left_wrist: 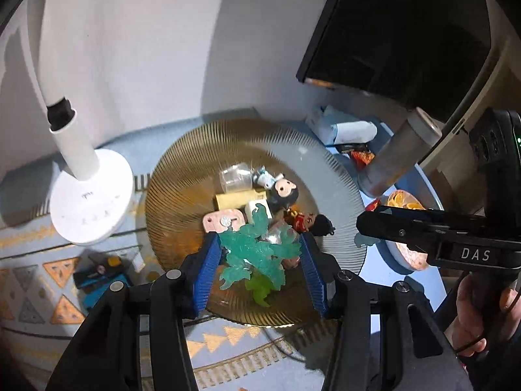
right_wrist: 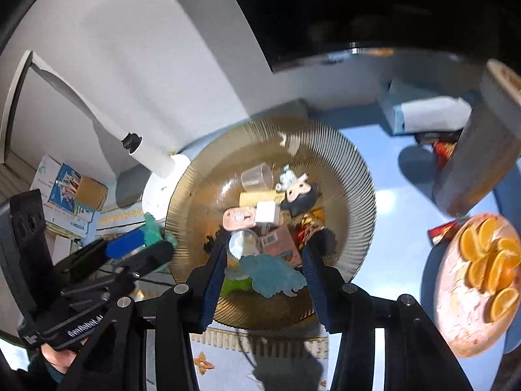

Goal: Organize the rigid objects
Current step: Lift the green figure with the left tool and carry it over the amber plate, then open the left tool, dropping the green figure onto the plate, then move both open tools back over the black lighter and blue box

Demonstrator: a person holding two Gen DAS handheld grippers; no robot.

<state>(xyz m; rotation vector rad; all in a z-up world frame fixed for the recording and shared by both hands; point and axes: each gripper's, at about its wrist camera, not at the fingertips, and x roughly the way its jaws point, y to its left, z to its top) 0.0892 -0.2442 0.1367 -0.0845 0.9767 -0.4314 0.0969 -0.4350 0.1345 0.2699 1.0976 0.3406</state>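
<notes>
A ribbed amber glass plate holds a heap of small items: a clear cup, a yellow block, a pink tag, a dark round-headed figure, a white cube. My left gripper is shut on a translucent teal figure, held above the plate; it also shows at the left in the right wrist view. My right gripper is open and empty over the plate's near side.
A white lamp base and its arm stand left of the plate. A dish of orange slices sits at the right. A grey cylinder, a dark monitor and a tissue pack are behind. A patterned cloth covers the table.
</notes>
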